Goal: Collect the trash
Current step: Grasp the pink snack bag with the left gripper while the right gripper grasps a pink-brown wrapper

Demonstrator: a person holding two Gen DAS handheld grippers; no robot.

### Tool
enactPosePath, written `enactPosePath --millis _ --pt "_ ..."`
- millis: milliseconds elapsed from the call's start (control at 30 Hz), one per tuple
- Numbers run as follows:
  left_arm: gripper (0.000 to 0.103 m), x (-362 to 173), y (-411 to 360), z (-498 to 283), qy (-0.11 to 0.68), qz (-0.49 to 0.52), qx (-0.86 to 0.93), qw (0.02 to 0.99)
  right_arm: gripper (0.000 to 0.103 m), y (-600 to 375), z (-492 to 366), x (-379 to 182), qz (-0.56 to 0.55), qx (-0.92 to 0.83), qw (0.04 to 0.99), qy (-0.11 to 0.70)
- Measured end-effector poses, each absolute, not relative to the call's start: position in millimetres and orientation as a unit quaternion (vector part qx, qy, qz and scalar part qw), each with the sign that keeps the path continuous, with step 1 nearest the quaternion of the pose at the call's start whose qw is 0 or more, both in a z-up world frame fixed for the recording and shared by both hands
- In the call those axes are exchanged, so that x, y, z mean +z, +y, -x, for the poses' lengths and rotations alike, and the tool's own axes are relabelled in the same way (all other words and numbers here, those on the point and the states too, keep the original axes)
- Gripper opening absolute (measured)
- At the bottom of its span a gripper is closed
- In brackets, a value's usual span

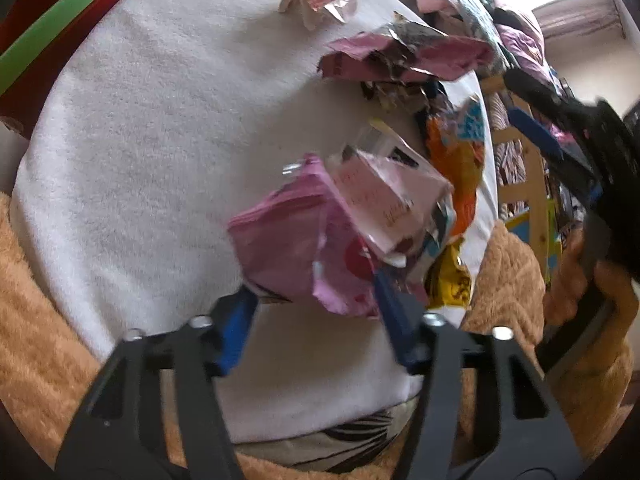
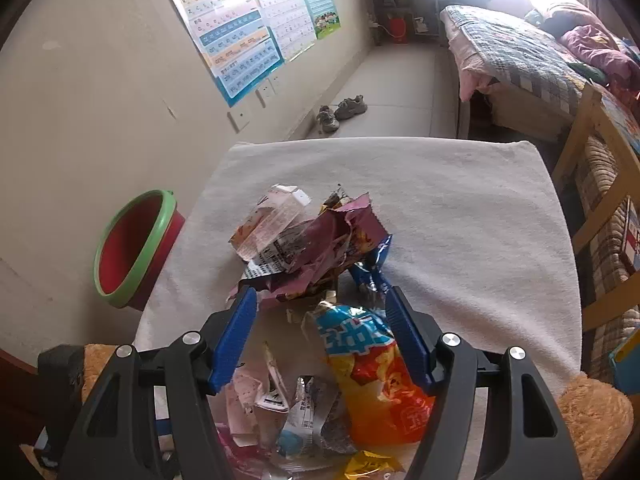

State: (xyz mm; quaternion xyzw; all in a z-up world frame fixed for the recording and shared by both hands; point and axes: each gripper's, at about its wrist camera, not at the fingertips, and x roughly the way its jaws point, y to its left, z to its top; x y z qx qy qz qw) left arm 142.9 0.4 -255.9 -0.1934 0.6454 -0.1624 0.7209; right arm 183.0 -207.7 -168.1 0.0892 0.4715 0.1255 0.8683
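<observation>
My left gripper (image 1: 316, 300) clamps a pink wrapper (image 1: 288, 248) above the white towel (image 1: 140, 140). My right gripper (image 2: 320, 300), jaws apart, over an orange chip bag (image 2: 380, 384); red bin (image 2: 132, 248) far left.

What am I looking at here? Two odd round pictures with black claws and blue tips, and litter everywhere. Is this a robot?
No robot: a person holds a two-fingered grabber in each hand, and each carries a wide-angle camera looking out along its blue fingers. The left-hand picture shows the left gripper, its jaws apart around a crumpled pink wrapper; whether it truly grips it, I cannot tell. The other shows the right gripper, open, holding nothing, above an orange snack bag and a purple wrapper. The litter lies on a white towel. Beside it is a red bin with a green rim, probably where the trash goes.
</observation>
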Motion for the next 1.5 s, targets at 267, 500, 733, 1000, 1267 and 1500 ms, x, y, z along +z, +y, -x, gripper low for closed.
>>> enactPosePath --millis 267,500,733,1000,1267,1500 --pt "0.025 -245.2 30.4 -153.8 0.630 0.196 -0.139 0.739 0.065 -214.1 -186.0 -174.0 -0.108 0.119 0.863 0.479" --pt "0.031 -235.8 46.3 -185.9 0.607 0.182 -0.102 0.767 0.065 -210.9 -185.8 -177.5 -0.107 0.119 0.859 0.486" --pt "0.049 -241.1 41.0 -174.5 0.604 0.199 -0.104 0.765 0.065 -213.8 -190.1 -181.2 -0.121 0.111 0.857 0.489" --pt "0.048 -250.1 22.2 -179.1 0.609 0.198 -0.113 0.759 0.065 -213.7 -220.1 -188.4 -0.174 0.113 0.843 0.497" --pt "0.064 -253.2 21.1 -184.2 0.607 0.203 -0.097 0.762 0.065 -210.8 -240.9 -203.1 -0.199 0.099 0.833 0.507" --pt "0.051 -256.2 23.1 -185.8 0.605 0.209 -0.098 0.762 0.013 -204.6 -239.0 -201.3 -0.185 0.128 0.835 0.502"
